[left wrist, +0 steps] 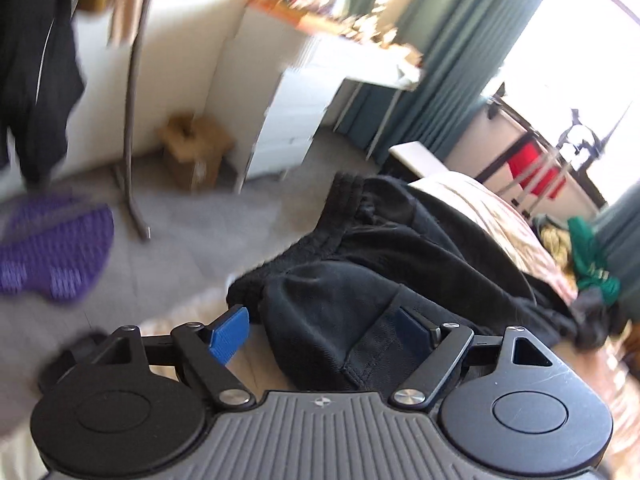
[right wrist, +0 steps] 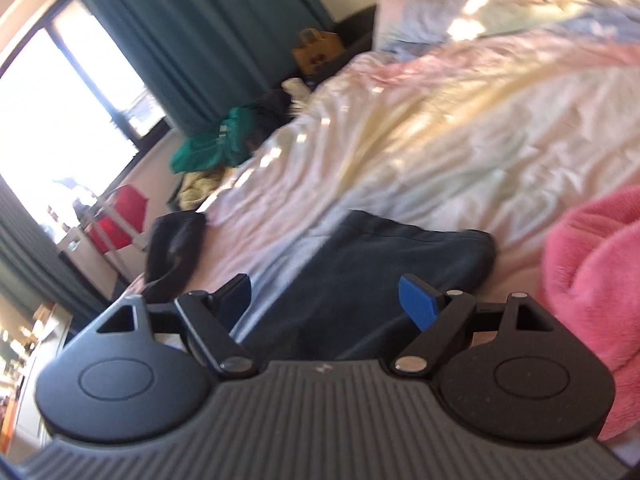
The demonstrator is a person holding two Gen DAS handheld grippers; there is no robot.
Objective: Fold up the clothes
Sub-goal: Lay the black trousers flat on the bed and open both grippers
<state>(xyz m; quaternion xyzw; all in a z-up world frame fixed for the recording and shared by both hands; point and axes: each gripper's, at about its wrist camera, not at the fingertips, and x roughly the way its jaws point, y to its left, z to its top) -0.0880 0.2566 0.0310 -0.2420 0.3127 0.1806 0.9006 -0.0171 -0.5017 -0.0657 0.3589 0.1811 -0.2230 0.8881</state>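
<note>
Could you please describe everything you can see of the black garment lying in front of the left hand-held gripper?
The black garment is soft, matte, cotton-like cloth, crumpled in a loose heap, not yet folded. A gathered, ribbed band that looks like an elastic waistband runs along its far edge, and a stitched hem shows near the camera. It lies on the pale bedcover at the bed's edge. The left hand-held gripper is open, its blue pads on either side of the near fold; whether they touch the cloth is unclear.

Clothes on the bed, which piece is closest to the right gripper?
The dark folded garment lying flat right between the open right gripper fingers. The pink fluffy one sits off to its side; the green one lies far away.
</note>
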